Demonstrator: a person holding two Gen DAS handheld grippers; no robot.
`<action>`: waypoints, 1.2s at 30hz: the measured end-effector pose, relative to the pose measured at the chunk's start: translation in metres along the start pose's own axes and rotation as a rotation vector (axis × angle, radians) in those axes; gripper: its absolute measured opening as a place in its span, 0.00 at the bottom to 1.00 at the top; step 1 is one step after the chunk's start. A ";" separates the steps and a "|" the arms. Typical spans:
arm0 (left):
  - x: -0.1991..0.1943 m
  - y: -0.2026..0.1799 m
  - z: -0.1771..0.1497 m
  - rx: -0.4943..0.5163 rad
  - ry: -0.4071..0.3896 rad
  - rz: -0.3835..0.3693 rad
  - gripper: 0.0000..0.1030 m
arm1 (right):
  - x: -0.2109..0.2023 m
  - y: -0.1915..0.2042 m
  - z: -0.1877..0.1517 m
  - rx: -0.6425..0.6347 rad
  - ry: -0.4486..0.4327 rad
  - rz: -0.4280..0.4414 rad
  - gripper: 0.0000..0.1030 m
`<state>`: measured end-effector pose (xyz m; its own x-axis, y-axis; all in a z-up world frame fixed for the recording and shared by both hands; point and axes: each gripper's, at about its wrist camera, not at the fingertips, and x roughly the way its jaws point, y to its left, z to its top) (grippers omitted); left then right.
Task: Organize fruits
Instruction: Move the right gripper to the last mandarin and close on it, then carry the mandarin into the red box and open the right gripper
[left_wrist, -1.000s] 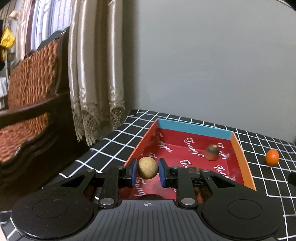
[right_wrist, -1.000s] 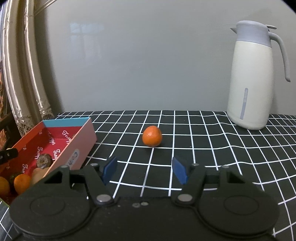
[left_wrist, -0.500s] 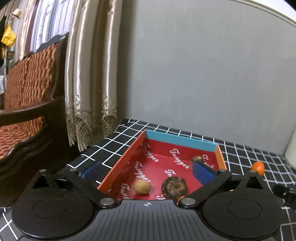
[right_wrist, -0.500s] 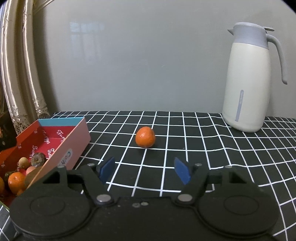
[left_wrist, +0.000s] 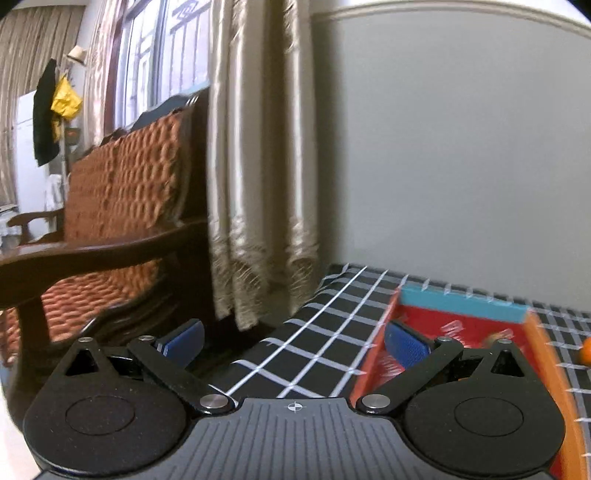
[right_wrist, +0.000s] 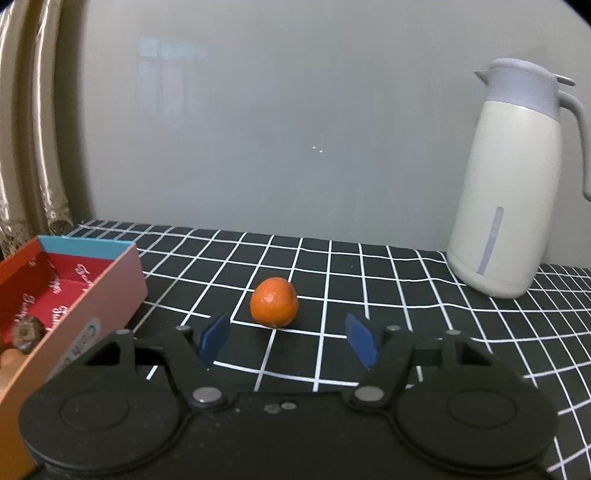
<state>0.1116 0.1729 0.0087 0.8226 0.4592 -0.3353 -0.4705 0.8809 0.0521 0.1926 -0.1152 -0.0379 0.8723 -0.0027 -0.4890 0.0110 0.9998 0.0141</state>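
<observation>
An orange tangerine (right_wrist: 274, 302) lies on the black checked tablecloth, just ahead of my right gripper (right_wrist: 288, 339), which is open and empty with the fruit a little beyond its blue pads. The red box (right_wrist: 77, 280) with a blue far wall stands at the left and holds a dark brown fruit (right_wrist: 25, 332) and other fruits cut off by the frame edge. In the left wrist view my left gripper (left_wrist: 295, 341) is open wide and empty, pulled back left of the red box (left_wrist: 476, 314). The tangerine (left_wrist: 585, 350) shows at the right edge.
A cream thermos jug (right_wrist: 517, 184) stands at the back right near the wall. A wooden chair with an orange cushion (left_wrist: 110, 206) and curtains (left_wrist: 258, 184) are beyond the table's left edge (left_wrist: 295, 317). The grey wall bounds the back.
My left gripper opened, dropped the pale round fruit into the red box, then drew back and swung left. My right gripper moved closer to the tangerine.
</observation>
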 end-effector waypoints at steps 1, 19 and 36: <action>0.004 0.002 0.000 0.007 0.009 0.006 1.00 | 0.004 0.002 0.000 -0.004 0.010 -0.001 0.62; 0.043 0.010 0.006 0.077 0.047 0.078 1.00 | 0.063 0.006 0.015 0.034 0.071 -0.023 0.46; 0.031 0.011 0.009 0.051 0.070 0.072 1.00 | 0.022 0.017 0.012 -0.019 0.060 0.050 0.33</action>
<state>0.1346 0.1973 0.0076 0.7620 0.5141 -0.3938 -0.5095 0.8513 0.1255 0.2181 -0.0980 -0.0380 0.8409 0.0481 -0.5391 -0.0421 0.9988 0.0234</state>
